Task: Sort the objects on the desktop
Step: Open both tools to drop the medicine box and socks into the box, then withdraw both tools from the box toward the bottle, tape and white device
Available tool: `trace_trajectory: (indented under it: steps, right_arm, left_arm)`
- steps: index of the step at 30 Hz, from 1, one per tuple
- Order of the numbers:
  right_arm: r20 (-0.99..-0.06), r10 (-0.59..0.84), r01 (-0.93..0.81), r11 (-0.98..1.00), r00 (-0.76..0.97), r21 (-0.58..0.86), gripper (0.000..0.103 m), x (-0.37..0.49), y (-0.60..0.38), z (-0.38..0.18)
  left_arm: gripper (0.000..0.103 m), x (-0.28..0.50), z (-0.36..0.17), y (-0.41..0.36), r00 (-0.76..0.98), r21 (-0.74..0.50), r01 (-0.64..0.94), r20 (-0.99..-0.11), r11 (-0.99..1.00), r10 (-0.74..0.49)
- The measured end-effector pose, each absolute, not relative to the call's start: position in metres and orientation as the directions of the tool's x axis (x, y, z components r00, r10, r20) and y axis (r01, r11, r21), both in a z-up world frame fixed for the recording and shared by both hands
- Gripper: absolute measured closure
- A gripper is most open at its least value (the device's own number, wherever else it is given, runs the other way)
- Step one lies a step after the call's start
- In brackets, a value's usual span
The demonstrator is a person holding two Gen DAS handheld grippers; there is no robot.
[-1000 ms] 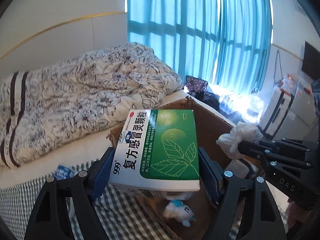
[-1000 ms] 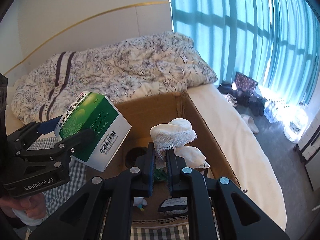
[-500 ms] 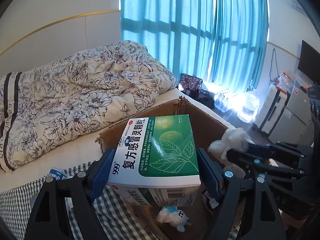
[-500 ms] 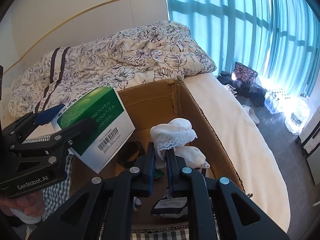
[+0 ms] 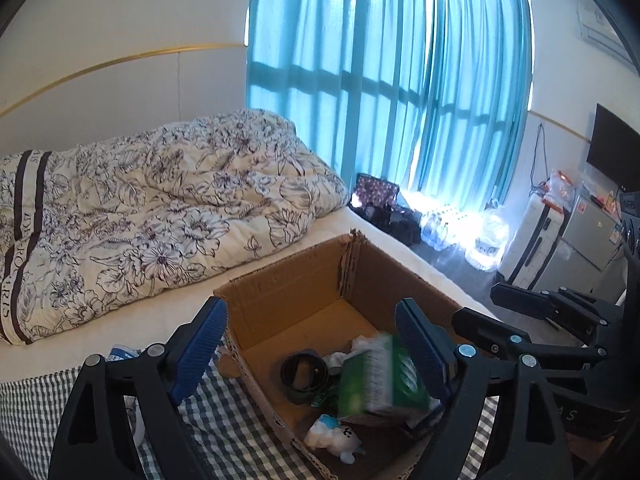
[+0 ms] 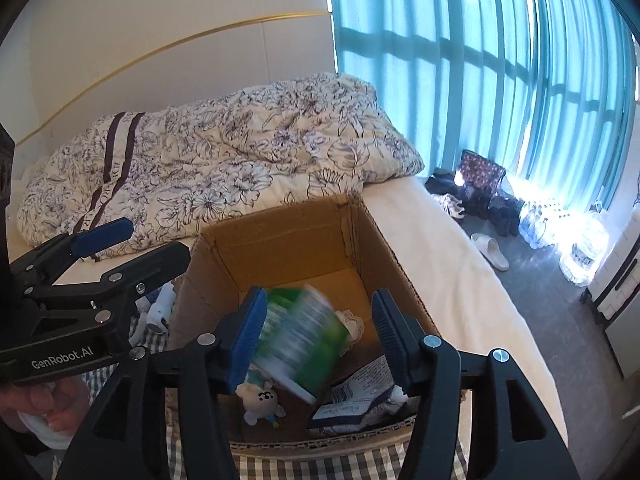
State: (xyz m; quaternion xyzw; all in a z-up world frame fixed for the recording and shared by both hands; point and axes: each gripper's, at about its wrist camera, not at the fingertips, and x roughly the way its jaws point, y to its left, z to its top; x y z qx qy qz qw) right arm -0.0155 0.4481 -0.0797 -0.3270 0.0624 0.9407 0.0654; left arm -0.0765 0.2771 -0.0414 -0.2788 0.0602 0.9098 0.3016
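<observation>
My left gripper (image 5: 310, 312) hovers over the open cardboard box (image 5: 280, 280), its jaws wide and still opening with nothing between them. The green medicine box (image 5: 376, 380) is blurred and tilted inside the carton, free of both grippers. My right gripper (image 6: 319, 298) hangs over the same cardboard box (image 6: 280, 240), jaws opening and pressing on nothing. The green medicine box (image 6: 300, 332) shows below its gap. The white lace cloth (image 6: 352, 322) lies in the carton, half hidden behind it. The left gripper (image 6: 152, 238) shows at the left.
In the carton lie a small white plush toy (image 6: 260, 400), a black ring (image 5: 304, 372) and a labelled dark packet (image 6: 356, 396). The carton sits on a checked cloth (image 5: 224, 412) on the bed, beside a floral duvet (image 5: 160, 208). A hand (image 6: 44, 404) holds the left gripper.
The left gripper has let go of the green medicine box, which has dropped into the carton. The right gripper has gone from shut to open and the lace cloth has fallen in.
</observation>
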Motion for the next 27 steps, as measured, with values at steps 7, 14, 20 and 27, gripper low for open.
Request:
trace_trajectory:
  steps: [7,14,20,27]
  right_arm:
    - [-0.579,0.11,-0.175,-0.983,-0.808,0.058,0.047,0.003,0.438,-0.056]
    - [-0.53,0.121,-0.165,-0.986,-0.839,0.037,0.047,0.02,0.418,-0.034]
    - [-0.477,0.117,-0.143,-0.99,-0.871,0.018,0.046,0.031,0.392,-0.017]
    - [-0.414,0.093,-0.115,-0.993,-0.905,0.028,0.037,0.037,0.365,-0.008]
  left_arm:
    - [0.014,-0.062,-0.019,0.254,-0.695,-0.066,-0.565,-0.498,-0.822,0.518]
    - [0.014,-0.047,0.003,0.216,-0.742,-0.074,-0.53,-0.443,-0.845,0.504]
    - [0.014,-0.037,0.016,0.176,-0.79,-0.065,-0.481,-0.4,-0.874,0.465]
    - [0.009,-0.029,0.024,0.14,-0.834,-0.032,-0.423,-0.377,-0.906,0.403]
